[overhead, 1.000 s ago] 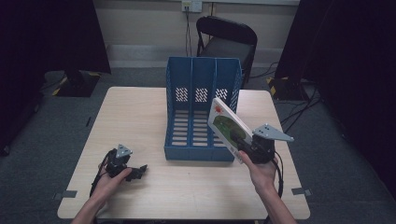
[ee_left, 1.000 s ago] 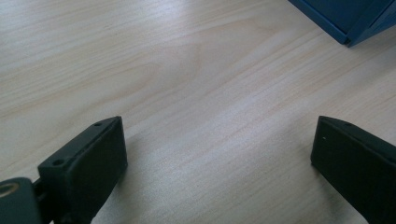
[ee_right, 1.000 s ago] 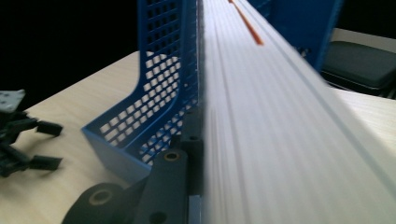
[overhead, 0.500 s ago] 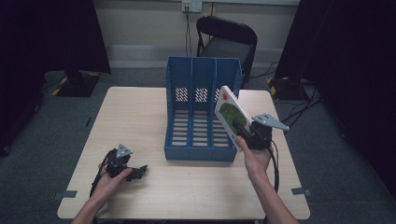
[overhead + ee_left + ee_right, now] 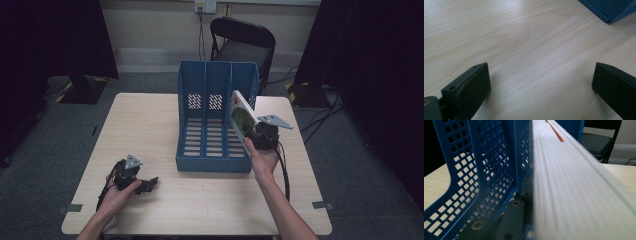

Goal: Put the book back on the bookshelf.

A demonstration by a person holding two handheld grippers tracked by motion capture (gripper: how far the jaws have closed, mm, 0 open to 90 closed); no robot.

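A blue three-slot file holder stands in the middle of the wooden table. My right gripper is shut on a book with a white and green cover, held tilted on edge over the holder's right slot. In the right gripper view the book's page edges run up the frame beside the perforated blue dividers. My left gripper rests near the table's front left, open, with bare wood between its jaws.
A black chair stands behind the table's far edge. A cable trails from the right gripper along the forearm. The holder's corner shows at the top right of the left gripper view. Bare tabletop lies left of the holder.
The right gripper has carried the book up and away from me, toward the holder's right slot. The left gripper has stayed still.
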